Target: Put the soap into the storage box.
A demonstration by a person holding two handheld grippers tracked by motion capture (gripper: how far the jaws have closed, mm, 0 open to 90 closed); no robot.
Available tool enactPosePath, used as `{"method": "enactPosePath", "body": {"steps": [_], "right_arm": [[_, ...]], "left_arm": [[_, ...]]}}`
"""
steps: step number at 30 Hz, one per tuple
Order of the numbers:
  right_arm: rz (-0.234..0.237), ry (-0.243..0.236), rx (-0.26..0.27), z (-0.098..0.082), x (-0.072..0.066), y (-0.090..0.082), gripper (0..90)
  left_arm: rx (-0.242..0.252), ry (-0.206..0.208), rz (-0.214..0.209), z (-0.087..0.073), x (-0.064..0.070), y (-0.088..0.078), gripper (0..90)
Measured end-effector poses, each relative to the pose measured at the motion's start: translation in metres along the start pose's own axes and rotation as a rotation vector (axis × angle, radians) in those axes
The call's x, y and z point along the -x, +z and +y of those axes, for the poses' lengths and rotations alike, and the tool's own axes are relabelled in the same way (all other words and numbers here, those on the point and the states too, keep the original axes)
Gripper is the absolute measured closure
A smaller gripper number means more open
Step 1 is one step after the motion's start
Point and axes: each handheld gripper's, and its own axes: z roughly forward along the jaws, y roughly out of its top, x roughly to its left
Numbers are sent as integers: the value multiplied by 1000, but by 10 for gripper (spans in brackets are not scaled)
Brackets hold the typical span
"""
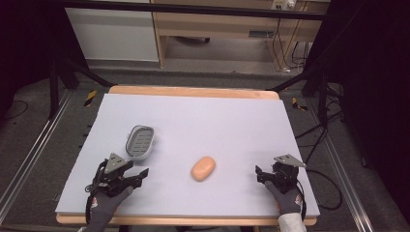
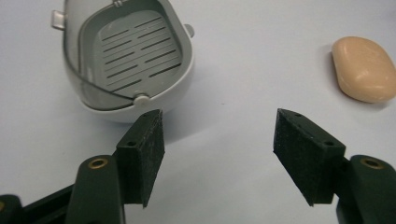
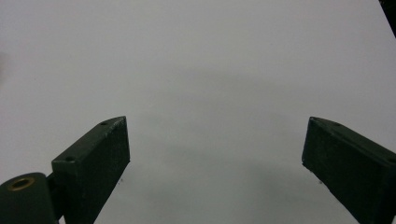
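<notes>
Resting near edge: the left gripper (image 1: 140, 174) and right gripper (image 1: 261, 175) sit low over the pale lilac-covered bench (image 1: 241, 125), each with jaws spread wide apart and nothing between them.
Middle ground: the peach-coloured oval bar of soap (image 1: 203, 168) lies flat between the two grippers, touching nothing.
Soap handling: probably light, firm and smooth, so likely slippery; pinching across its short width at the middle looks safest.
Farther left: the grey oval plastic soap dish with slotted insert (image 1: 140, 141) stands just beyond the left gripper.
Dish handling: likely light and rigid; its rim (image 2: 184, 39) offers an edge to steady.
</notes>
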Motion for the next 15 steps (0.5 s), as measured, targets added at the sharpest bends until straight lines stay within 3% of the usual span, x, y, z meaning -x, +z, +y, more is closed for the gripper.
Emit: {"method": "enactPosePath", "body": {"steps": [15], "right_arm": [[-10,-3,5,0,-1,0,72]], "left_arm": [[7,51,-47,14,21,7,307]]}}
